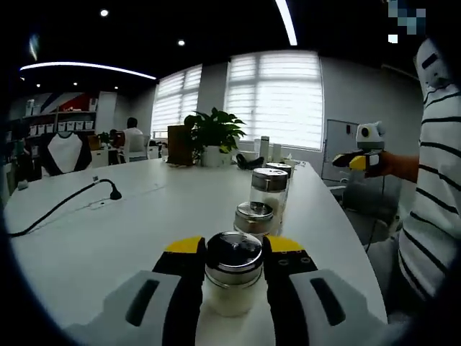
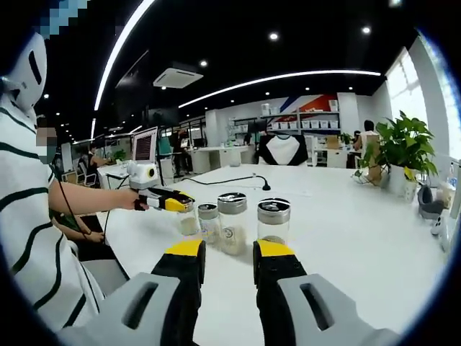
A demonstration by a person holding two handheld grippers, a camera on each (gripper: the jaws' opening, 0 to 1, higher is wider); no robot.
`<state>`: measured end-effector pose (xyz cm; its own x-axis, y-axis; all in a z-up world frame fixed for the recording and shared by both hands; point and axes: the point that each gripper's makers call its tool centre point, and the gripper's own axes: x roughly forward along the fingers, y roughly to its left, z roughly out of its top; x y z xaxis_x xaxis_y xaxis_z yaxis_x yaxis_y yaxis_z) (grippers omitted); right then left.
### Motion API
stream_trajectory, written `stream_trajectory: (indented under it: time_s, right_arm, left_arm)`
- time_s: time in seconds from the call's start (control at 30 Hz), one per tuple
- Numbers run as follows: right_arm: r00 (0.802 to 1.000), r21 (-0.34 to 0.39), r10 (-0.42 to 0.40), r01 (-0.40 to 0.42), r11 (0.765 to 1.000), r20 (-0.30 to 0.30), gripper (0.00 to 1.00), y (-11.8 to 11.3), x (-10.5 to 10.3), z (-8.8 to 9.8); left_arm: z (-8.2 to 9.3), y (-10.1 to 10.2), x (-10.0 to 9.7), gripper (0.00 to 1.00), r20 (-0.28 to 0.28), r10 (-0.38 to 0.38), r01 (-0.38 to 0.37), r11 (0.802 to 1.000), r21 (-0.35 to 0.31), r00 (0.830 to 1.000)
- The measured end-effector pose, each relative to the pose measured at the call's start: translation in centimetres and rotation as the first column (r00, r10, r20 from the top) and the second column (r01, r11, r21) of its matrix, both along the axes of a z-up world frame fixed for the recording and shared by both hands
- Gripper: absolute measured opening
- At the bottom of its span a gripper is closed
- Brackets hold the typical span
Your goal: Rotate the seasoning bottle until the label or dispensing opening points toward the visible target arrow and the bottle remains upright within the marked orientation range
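I have the white table (image 1: 108, 231) spread ahead of both tools, and on it a row of four seasoning bottles running away from my left gripper (image 1: 232, 254). That gripper is clamped on the seasoning bottle (image 1: 232, 270), the nearest one, a jaw flat on each side just under its steel cap, bottle upright between them. My right gripper (image 2: 227, 254) hangs apart and empty, well short of the same row, the nearest jar (image 2: 273, 220) just beyond its tips. To turn this well I judge I should roll the left wrist slowly about the bottle's own axis, base flat on the table, no lean toward the neighbouring bottle (image 1: 253, 218) just ahead. I cannot find any target arrow or marked range, and the label and the cap's opening are too blurred to place.
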<state>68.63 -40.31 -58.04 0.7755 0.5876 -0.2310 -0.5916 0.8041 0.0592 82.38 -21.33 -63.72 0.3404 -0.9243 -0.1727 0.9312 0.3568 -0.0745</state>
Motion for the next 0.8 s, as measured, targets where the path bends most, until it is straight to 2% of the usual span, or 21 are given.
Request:
stream_trajectory:
  time_s: [0.2, 0.27, 0.3, 0.37, 0.47, 0.53, 0.6, 0.63, 0.7, 0.8]
  right_arm:
    - [1.000, -0.008, 0.007, -0.007, 1.000, -0.014, 0.25, 0.0, 0.1, -0.6]
    - [1.000, -0.006, 0.006, -0.006, 1.000, -0.015, 0.25, -0.3, 0.1, -0.7]
    - [1.000, -0.005, 0.003, -0.003, 1.000, -0.017, 0.25, -0.5, 0.2, -0.8]
    - [1.000, -0.003, -0.002, 0.002, 1.000, -0.023, 0.25, -0.9, 0.3, -1.1]
    - [1.000, -0.004, -0.003, 0.003, 1.000, -0.029, 0.25, -1.0, 0.3, -1.4]
    - [1.000, -0.004, -0.002, 0.002, 1.000, -0.030, 0.25, -1.1, 0.4, -1.5]
    - [1.000, 0.001, -0.005, 0.005, 1.000, -0.028, 0.25, -1.0, 0.5, -1.6]
    - [1.000, 0.002, -0.006, 0.007, 1.000, -0.028, 0.25, -1.1, 0.5, -1.6]
    - [1.000, 0.007, -0.010, 0.011, 1.000, -0.030, 0.25, -1.0, 0.6, -1.7]
    - [0.999, 0.007, -0.011, 0.011, 1.000, -0.033, 0.25, -0.8, 0.6, -1.9]
  left_arm:
    - [0.0, -0.1, -0.1, 0.34, -0.006, -0.049, 0.049, 0.999, -0.013, 0.999]
    - [0.0, 0.1, 0.2, 0.34, -0.029, -0.013, 0.012, 1.000, -0.020, 0.999]
    - [0.4, 0.1, 0.1, 0.34, -0.017, -0.006, 0.006, 0.999, -0.037, 1.000]
    - [1.1, 0.0, -0.2, 0.37, -0.042, 0.006, -0.010, 0.996, -0.092, 0.999]
    - [1.0, -0.1, -0.4, 0.41, -0.036, 0.018, -0.021, 0.997, -0.079, 0.999]
    - [1.0, -0.2, -0.5, 0.43, -0.032, 0.039, -0.040, 0.997, -0.064, 0.999]
    - [1.2, 0.0, 0.1, 0.43, -0.014, 0.105, -0.106, 0.993, -0.059, 0.994]
    - [1.4, -0.2, -0.1, 0.43, -0.011, 0.104, -0.104, 0.992, -0.066, 0.995]
    - [1.8, -0.2, -0.1, 0.43, -0.013, 0.149, -0.149, 0.985, -0.082, 0.989]
    - [2.1, -0.2, 0.0, 0.43, 0.024, 0.218, -0.215, 0.973, -0.080, 0.976]
